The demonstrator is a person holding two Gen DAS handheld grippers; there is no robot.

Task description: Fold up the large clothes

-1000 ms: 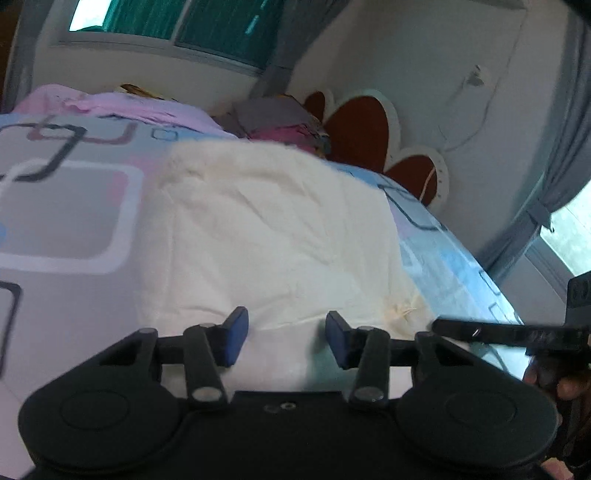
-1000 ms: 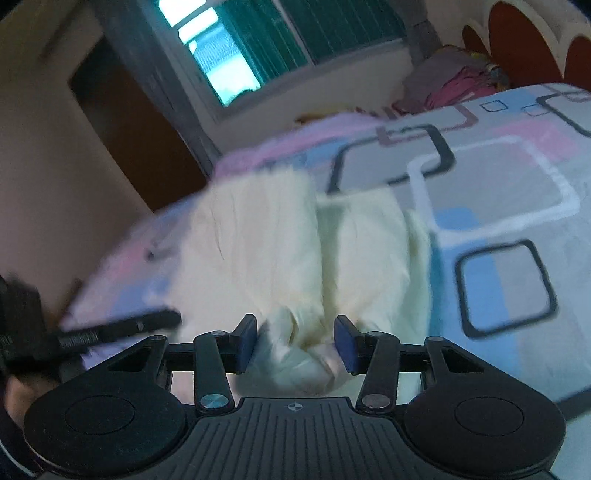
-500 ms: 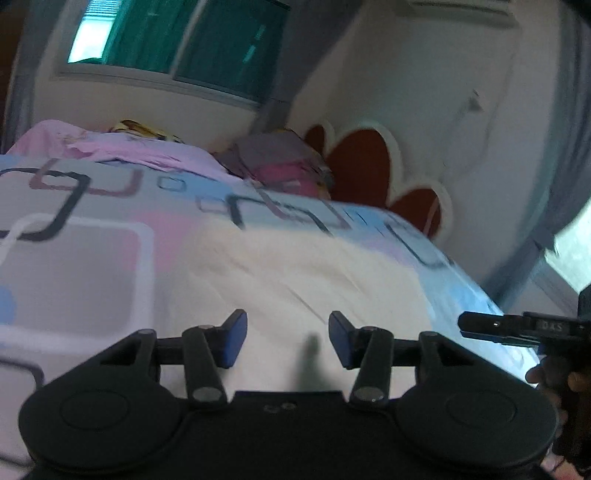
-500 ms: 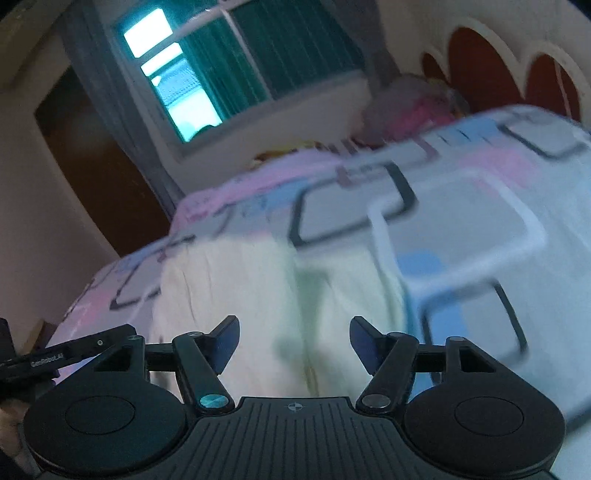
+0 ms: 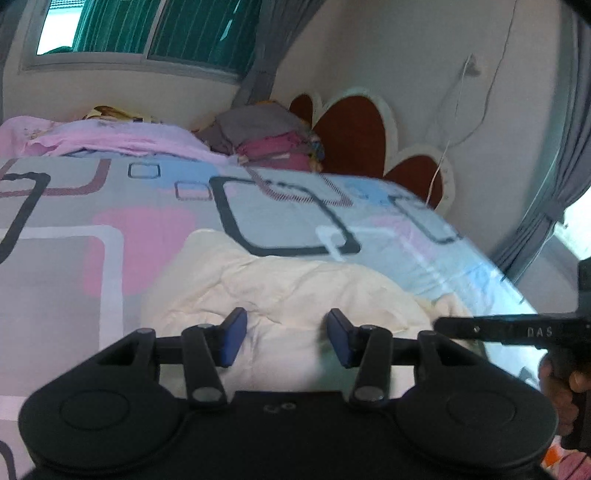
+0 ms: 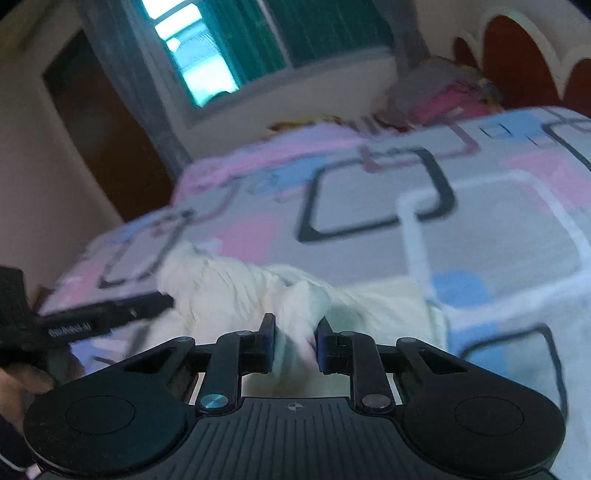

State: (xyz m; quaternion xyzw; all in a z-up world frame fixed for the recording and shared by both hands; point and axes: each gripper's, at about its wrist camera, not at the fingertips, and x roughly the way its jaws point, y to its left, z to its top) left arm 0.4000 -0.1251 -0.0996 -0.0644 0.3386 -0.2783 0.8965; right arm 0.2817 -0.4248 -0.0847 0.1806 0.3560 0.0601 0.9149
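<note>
A cream garment (image 5: 295, 288) lies bunched on the patterned bedsheet (image 5: 129, 206), and it also shows in the right wrist view (image 6: 236, 291). My left gripper (image 5: 282, 338) is open just above its near edge, with nothing between the blue pads. My right gripper (image 6: 295, 345) has narrowed around a raised fold of the cream cloth; cloth sits between the pads. The right gripper's side shows at the right of the left wrist view (image 5: 517, 330), and the left gripper shows at the left of the right wrist view (image 6: 92, 321).
A pile of folded clothes (image 5: 273, 136) and a pink blanket (image 5: 110, 138) lie at the bed's far side under the window (image 5: 147, 29). A red scalloped headboard (image 5: 354, 133) stands at the right. A dark doorway (image 6: 99, 125) is at the left.
Both grippers dropped back toward the garment. The right gripper went from wide open to closed on a fold. The garment now covers less of the bed and is more bunched.
</note>
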